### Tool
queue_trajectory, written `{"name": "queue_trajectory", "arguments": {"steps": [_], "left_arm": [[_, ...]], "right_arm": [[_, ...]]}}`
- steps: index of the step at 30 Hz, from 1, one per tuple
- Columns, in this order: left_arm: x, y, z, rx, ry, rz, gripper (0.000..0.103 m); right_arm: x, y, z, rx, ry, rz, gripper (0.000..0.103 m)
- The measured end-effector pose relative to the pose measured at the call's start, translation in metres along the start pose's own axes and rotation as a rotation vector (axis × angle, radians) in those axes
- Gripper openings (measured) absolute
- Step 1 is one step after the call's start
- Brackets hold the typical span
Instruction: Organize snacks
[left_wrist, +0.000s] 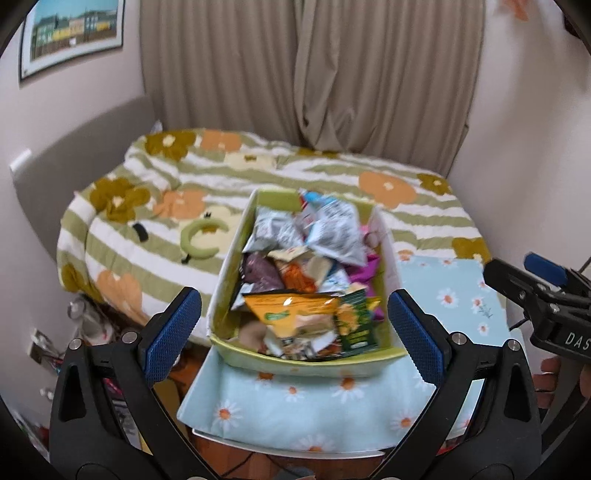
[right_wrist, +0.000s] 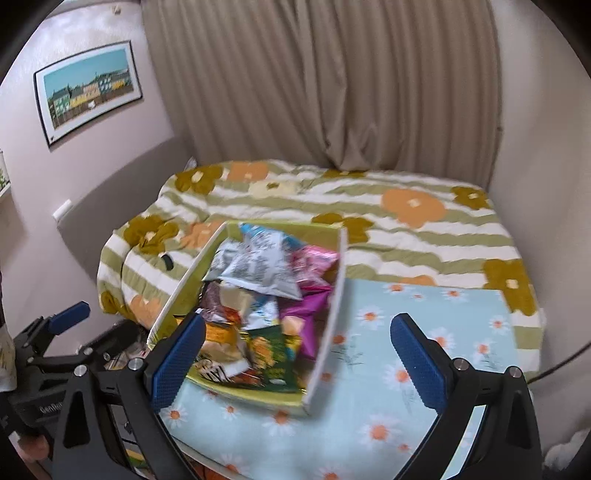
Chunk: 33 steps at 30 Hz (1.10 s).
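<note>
The box (left_wrist: 295, 358), green inside with white outer walls, sits on a table (left_wrist: 314, 417) covered in a light blue daisy cloth, and it is heaped with snack packets. Near its front lie an orange bag (left_wrist: 291, 308) and a dark green packet (left_wrist: 356, 321); a silver-white bag (left_wrist: 332, 232) tops the far end, with pink packets (right_wrist: 310, 325) along the right wall. The left gripper (left_wrist: 295, 332) hovers in front of the box, its 2 blue pads spread wide with the front of the box framed between them, holding nothing. The right gripper (right_wrist: 297, 354) hangs over the box's near right corner, jaws likewise spread and holding nothing. Behind the table is a bed (left_wrist: 332, 173) with a striped flower quilt, beige curtains (left_wrist: 314, 74) beyond it, and a framed picture (right_wrist: 86, 90) on the left wall.
</note>
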<state>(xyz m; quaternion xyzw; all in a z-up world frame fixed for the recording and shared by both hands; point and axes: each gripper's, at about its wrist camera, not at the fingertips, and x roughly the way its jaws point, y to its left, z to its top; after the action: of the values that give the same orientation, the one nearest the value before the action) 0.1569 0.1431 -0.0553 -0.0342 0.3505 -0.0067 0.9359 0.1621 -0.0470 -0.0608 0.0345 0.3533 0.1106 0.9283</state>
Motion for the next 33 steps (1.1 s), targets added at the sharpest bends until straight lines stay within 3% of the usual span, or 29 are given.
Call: {"name": "queue_trajectory", "arguments": {"steps": [5, 13, 33], "left_arm": [[-0.037, -0.029, -0.002, 0.056, -0.070, -0.012, 0.102], [-0.061, -0.059, -0.015, 0.121, -0.087, -0.026, 0.102], [-0.070, -0.081, -0.020, 0.127, -0.110, -0.063, 0.102]], "right_arm": [[-0.045, -0.025, -0.012, 0.038, -0.018, -0.100, 0.100], [-0.095, -0.049, -0.031, 0.055, -0.079, -0.218, 0.100], [-0.116, -0.061, -0.048, 0.073, -0.113, -0.267, 0.100]]}}
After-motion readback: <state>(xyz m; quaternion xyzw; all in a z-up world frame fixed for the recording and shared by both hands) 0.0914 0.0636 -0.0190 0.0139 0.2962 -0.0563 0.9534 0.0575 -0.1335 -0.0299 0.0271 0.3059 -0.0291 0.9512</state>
